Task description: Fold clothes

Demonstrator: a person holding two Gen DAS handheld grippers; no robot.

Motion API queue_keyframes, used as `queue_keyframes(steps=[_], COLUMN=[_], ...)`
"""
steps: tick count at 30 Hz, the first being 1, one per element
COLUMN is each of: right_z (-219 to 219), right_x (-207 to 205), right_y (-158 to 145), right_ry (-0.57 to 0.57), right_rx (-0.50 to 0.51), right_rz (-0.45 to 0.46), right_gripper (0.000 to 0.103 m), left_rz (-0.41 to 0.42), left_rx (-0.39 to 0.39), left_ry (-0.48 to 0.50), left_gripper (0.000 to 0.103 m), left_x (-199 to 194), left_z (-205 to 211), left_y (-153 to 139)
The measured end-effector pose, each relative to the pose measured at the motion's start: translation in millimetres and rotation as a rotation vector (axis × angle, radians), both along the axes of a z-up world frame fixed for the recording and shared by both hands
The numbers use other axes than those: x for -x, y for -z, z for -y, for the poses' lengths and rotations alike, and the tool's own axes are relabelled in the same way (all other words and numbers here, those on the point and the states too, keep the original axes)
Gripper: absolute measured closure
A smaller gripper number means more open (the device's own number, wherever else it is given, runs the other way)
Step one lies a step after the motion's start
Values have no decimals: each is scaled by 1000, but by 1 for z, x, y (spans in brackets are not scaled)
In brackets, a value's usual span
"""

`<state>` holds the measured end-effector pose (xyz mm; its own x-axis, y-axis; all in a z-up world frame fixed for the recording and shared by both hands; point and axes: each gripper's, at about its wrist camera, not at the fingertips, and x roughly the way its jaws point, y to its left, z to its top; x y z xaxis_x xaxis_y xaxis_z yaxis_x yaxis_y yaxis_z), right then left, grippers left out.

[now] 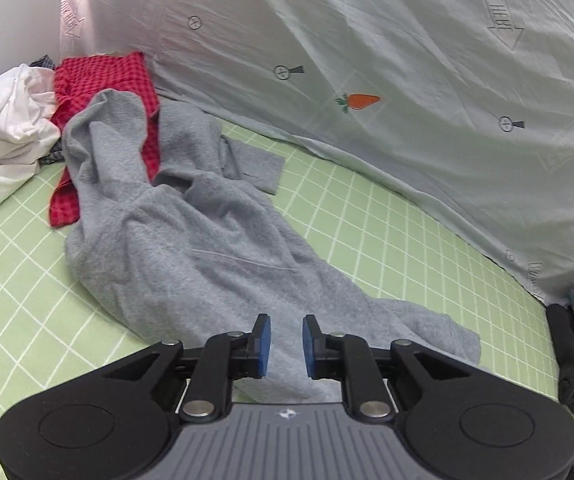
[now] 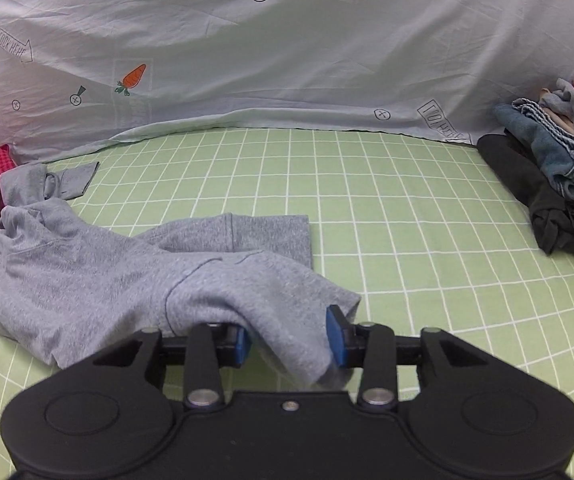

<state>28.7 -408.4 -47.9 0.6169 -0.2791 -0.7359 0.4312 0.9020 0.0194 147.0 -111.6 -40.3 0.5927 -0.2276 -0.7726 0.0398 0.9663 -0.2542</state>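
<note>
In the left wrist view, the gray sweater point(image 1: 191, 240) is seen lying crumpled and unfolded on the green checked sheet point(image 1: 387, 240), its far end draped over a red checked garment point(image 1: 103, 84) beside a white heap point(image 1: 3, 120) at the bed's far left corner. The left gripper point(image 1: 285, 346) hovers above the sweater's near hem, its jaws parted with nothing pinched. In the right wrist view, the right gripper point(image 2: 289, 340) is spread, a fold of sweater point(image 2: 135, 280) lying loosely between the pads, not clamped. A stack of darker clothes point(image 2: 559, 184) sits at the right edge. Folding appears barely begun. A carrot-printed cloth point(image 2: 287, 60) hangs behind the bed.
</note>
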Motion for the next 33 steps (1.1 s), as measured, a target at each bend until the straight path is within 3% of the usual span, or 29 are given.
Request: queue_keyframes(steps=[2, 4, 5, 7, 12, 16, 20, 23, 28, 33], right_z=[-1, -2, -2, -3, 0, 7, 18, 20, -3, -22], right_x=[0, -1, -1, -3, 1, 7, -6, -37, -107, -150], right_y=[-1, -2, -4, -6, -13, -17, -17, 1, 44, 72], right_ry=[25, 64, 75, 96, 160, 243, 303, 204, -61, -234], right_rx=[15, 56, 74, 109, 139, 182, 214, 130, -23, 3], right_rz=[-6, -21, -19, -17, -73, -135, -127, -140, -125, -125], right_gripper=[47, 26, 23, 21, 18, 17, 11, 10, 7, 1], left_rz=[-36, -60, -71, -91, -103, -97, -96, -105, -94, -85], left_rx=[-69, -138, -172, -199, -153, -173, -180, -170, -198, -266], left_ry=[-40, -65, -77, -95, -114, -61, -23, -27, 3, 60], left_gripper=[70, 59, 54, 49, 44, 41, 41, 41, 41, 41], left_x=[-7, -13, -15, -22, -49, -76, -94, -98, -103, -112], left_z=[-19, -34, -42, -55, -76, -62, -50, -47, -39, -23], left_y=[6, 14, 18, 24, 33, 46, 57, 63, 69, 73])
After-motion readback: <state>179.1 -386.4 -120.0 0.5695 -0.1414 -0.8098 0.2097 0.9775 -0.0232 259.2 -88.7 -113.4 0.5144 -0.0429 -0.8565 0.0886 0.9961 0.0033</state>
